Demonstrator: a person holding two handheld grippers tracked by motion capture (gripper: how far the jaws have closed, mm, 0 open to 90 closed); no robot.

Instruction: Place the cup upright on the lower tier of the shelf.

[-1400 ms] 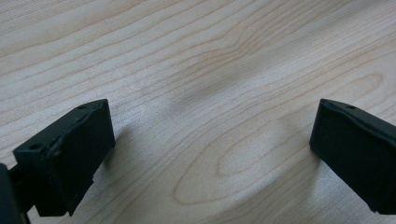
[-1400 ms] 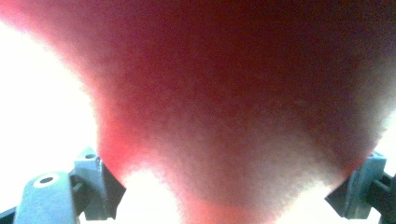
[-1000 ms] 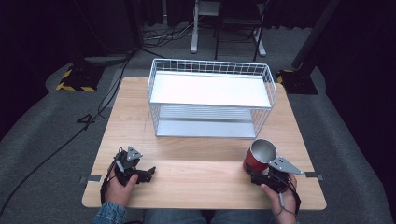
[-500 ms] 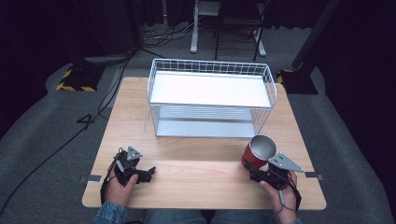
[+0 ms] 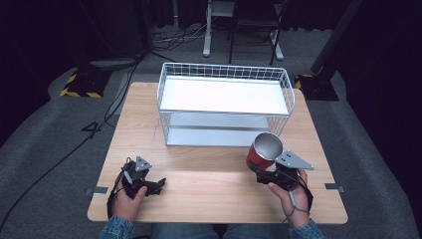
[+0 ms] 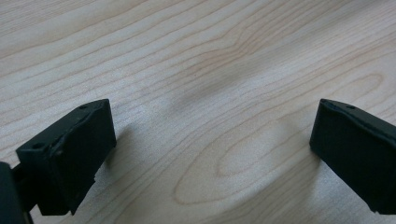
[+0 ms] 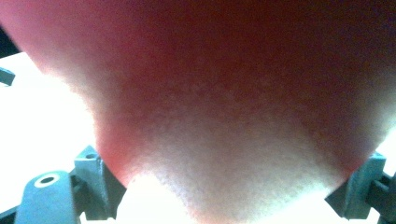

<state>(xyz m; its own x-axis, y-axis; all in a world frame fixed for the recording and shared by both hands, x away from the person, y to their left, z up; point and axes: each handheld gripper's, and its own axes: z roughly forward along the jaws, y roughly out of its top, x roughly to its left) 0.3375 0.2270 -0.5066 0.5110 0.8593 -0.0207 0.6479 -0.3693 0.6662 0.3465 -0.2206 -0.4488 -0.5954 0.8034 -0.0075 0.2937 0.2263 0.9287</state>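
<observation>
A red cup (image 5: 263, 149) with a silver inside is lifted off the wooden table (image 5: 214, 194), tilted, in front of the wire basket's right end. My right gripper (image 5: 259, 172) is shut on the cup's lower part; up close in the right gripper view the red cup (image 7: 219, 107) sits between both jaws. My left gripper (image 5: 157, 185) rests low at the table's front left, held in a hand. In the left gripper view its jaws stand wide apart over bare wood, and the left gripper (image 6: 212, 144) is open with nothing in it.
A white two-level wire basket (image 5: 225, 74) stands at the back middle of the table. Beyond it are a desk frame (image 5: 239, 30), cables on grey carpet, and a yellow-black striped base (image 5: 79, 84) at the left.
The right gripper has raised the red cup and carried it left and slightly away from the front edge, tilting it. The left gripper has stayed put.
</observation>
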